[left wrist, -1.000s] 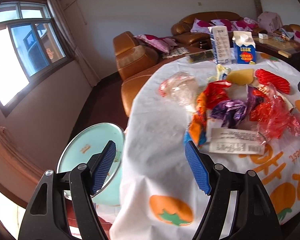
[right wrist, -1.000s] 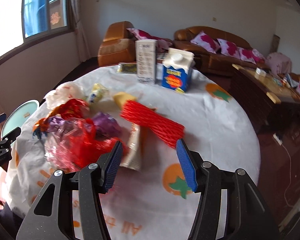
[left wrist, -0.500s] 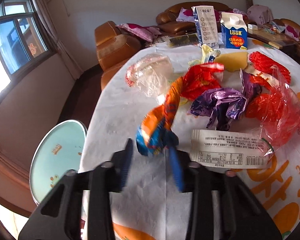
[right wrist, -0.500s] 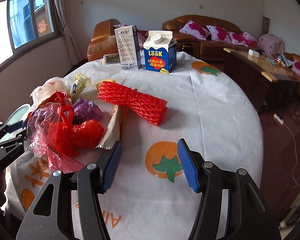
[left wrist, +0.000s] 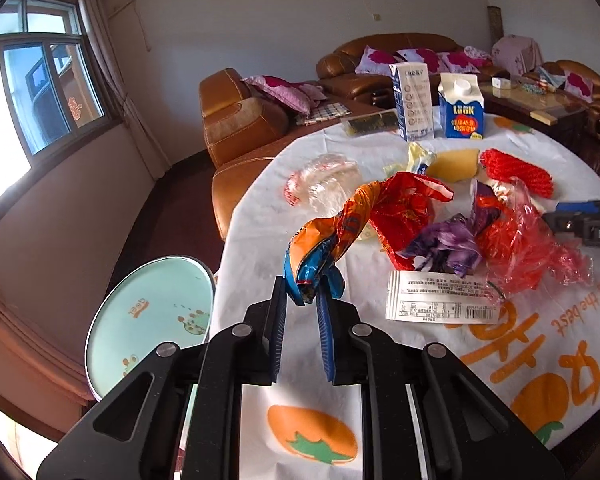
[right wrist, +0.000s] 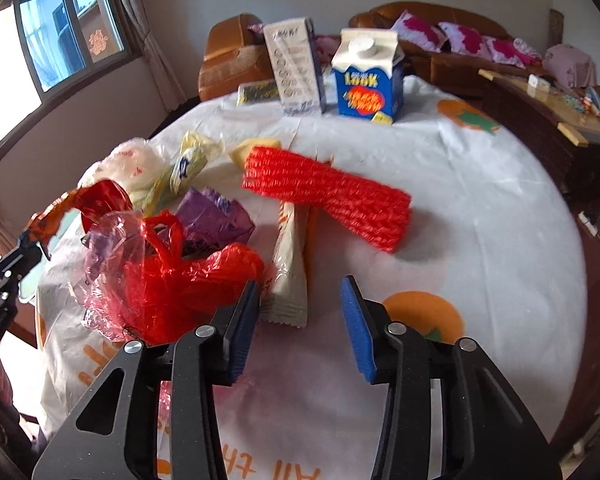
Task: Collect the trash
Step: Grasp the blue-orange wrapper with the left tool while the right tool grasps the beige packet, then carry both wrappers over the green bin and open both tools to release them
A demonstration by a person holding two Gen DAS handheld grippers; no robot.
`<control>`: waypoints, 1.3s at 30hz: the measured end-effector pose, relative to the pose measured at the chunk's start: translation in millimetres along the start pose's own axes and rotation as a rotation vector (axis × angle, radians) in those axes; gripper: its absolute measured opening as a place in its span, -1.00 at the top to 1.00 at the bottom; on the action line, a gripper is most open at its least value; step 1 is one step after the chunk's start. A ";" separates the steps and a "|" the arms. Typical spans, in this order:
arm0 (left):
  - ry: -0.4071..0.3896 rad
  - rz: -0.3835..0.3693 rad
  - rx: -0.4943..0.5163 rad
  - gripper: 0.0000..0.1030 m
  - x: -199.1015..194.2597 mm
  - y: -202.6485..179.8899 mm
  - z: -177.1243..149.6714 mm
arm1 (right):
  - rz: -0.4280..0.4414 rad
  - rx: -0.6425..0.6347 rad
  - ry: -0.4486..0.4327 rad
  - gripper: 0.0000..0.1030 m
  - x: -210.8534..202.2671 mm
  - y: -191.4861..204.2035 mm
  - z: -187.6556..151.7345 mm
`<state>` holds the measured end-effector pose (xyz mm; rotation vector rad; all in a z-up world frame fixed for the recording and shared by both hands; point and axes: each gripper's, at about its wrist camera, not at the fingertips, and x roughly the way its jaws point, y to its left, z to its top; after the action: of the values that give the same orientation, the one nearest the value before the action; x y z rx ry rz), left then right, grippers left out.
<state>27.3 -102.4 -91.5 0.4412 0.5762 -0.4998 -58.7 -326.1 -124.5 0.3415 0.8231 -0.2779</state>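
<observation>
My left gripper (left wrist: 301, 300) is shut on the blue end of an orange and blue snack wrapper (left wrist: 328, 240) and holds it lifted off the round table (left wrist: 260, 248). A pile of trash lies beyond: a red wrapper (left wrist: 408, 208), a purple wrapper (left wrist: 448, 240), a red plastic bag (right wrist: 172, 276), a white receipt (left wrist: 440, 296), a clear bag (left wrist: 324, 184) and a red foam net (right wrist: 328, 196). My right gripper (right wrist: 300, 308) is open and empty, just right of the red plastic bag, with a cream wrapper (right wrist: 290, 264) between its fingers.
Two cartons, a white one (right wrist: 296, 68) and a blue one (right wrist: 368, 80), stand at the table's far side. A pale green round bin lid (left wrist: 152, 316) sits on the floor left of the table. Brown sofas (left wrist: 240, 120) line the wall behind.
My left gripper moved forward, closed on the orange and blue wrapper and lifted it. My right gripper moved forward and left, closer to the red bag and cream wrapper.
</observation>
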 end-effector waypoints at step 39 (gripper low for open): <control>-0.025 0.217 -0.197 0.72 -38.0 109.5 -5.3 | 0.149 -0.296 -0.195 0.75 -34.3 131.4 53.4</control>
<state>58.5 -0.8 -44.9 0.3044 0.5405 -0.2375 3.2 -224.2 -40.3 0.0945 0.6311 -0.0467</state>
